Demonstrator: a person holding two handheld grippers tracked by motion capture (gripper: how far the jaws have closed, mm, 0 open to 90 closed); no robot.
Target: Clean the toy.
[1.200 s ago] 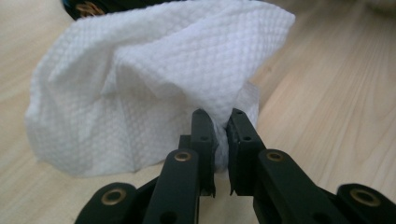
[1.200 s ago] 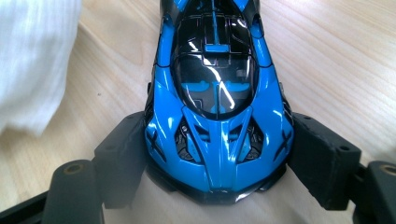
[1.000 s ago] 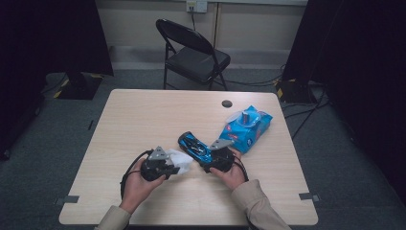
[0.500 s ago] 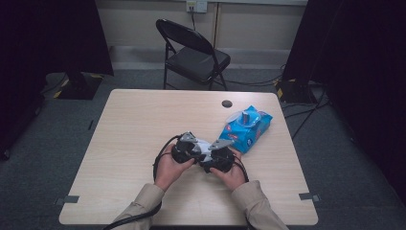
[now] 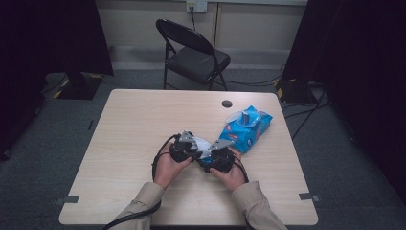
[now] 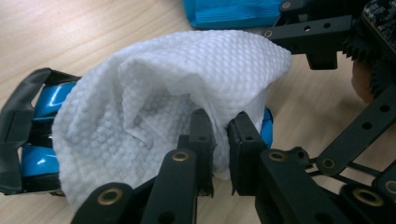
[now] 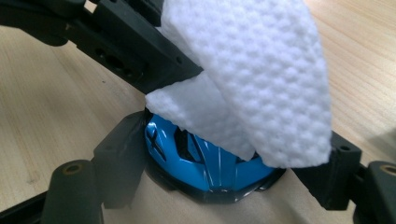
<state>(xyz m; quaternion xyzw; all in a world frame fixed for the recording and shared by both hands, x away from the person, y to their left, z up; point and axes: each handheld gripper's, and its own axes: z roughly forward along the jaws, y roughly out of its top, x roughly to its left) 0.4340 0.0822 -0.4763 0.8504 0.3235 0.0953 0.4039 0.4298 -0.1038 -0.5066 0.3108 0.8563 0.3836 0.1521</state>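
A white wipe [image 6: 154,107] is pinched in the left gripper [image 6: 219,135], its jaws just eased slightly, and draped over a blue toy car [image 7: 205,158], clamped across by the right gripper's [image 7: 210,172] wide-set jaws at mid-table [image 5: 134,124].

Left claw [image 5: 187,146] has crossed the counter [image 5: 129,120] from well apart to right up against the right claw [image 5: 218,155]. The white wipe [image 6: 163,102] it carries came along: a second ago it hung clear beside the blue toy car [image 7: 205,158]; now it drapes over the car held in the right claw, covering most of the body. Left claw's jaws have just been opening slightly, the wipe's edge between them.
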